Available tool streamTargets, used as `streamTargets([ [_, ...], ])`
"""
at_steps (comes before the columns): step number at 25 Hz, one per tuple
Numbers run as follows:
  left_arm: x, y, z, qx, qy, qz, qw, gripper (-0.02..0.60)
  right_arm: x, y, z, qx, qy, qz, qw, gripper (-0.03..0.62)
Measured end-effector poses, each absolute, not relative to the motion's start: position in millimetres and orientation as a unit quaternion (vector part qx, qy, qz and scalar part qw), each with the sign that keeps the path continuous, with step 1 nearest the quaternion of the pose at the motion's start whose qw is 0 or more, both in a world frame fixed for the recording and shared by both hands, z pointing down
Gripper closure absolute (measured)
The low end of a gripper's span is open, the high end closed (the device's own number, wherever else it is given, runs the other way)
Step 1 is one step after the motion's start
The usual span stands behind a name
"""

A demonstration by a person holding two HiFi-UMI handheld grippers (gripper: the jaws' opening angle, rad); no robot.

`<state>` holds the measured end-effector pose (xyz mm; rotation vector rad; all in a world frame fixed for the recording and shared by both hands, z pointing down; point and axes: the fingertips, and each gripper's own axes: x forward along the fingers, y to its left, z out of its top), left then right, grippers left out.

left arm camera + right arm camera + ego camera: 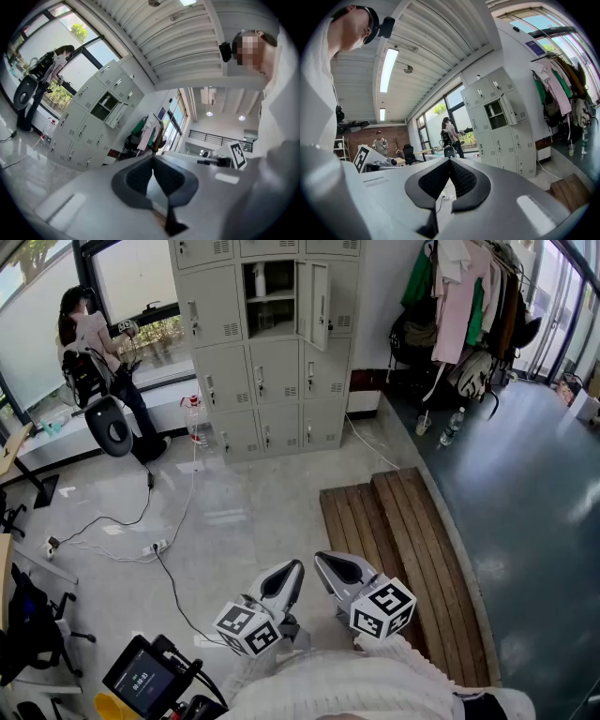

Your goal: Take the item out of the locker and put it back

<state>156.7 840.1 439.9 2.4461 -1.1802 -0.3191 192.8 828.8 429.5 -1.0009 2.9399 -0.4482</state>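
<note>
At upper centre of the head view stands a grey locker bank [272, 352]. One compartment [274, 310] in its second row is open, with the door [320, 306] swung to the right. A small upright item [260, 281] stands at the left of this compartment's upper shelf; it is too small to identify. The right gripper view shows the same item [491, 110] as a pale shape inside the open compartment.

A clear water jug [195, 420] stands on the floor just left of the lockers. A person [94, 343] stands by the window at upper left, and cables [141, 521] trail across the floor at left. A clothes rack [469, 296] fills the upper right, with a bottle [453, 426] on the dark floor below it. A low wooden platform [403, 549] lies at lower right.

At lower centre, well apart from the lockers, are the left claw [292, 570] and the right claw [326, 563]. Each is pressed together at the tips with nothing between the jaws, as its own view confirms for the left claw [153, 161] and the right claw [449, 161].
</note>
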Motion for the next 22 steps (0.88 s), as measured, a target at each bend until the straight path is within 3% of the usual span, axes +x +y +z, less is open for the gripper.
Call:
streamTargets([
  [11,134.3,707.5,450.6,0.886,-0.414,-0.100,0.184,0.586,169.3,694.5,445.6,-0.333,0.931,-0.149,-0.001,0.595],
  [19,66.1,536.2,407.6,0.896,-0.406,-0.117,0.140,0.586,107.6,532.7,398.7,-0.339,0.935,-0.095,0.038,0.595],
  [22,43.4,483.0,410.7,0.892,-0.407,-0.123,0.154,0.586,88.2,480.5,391.9,-0.348,0.932,-0.090,0.047,0.595],
])
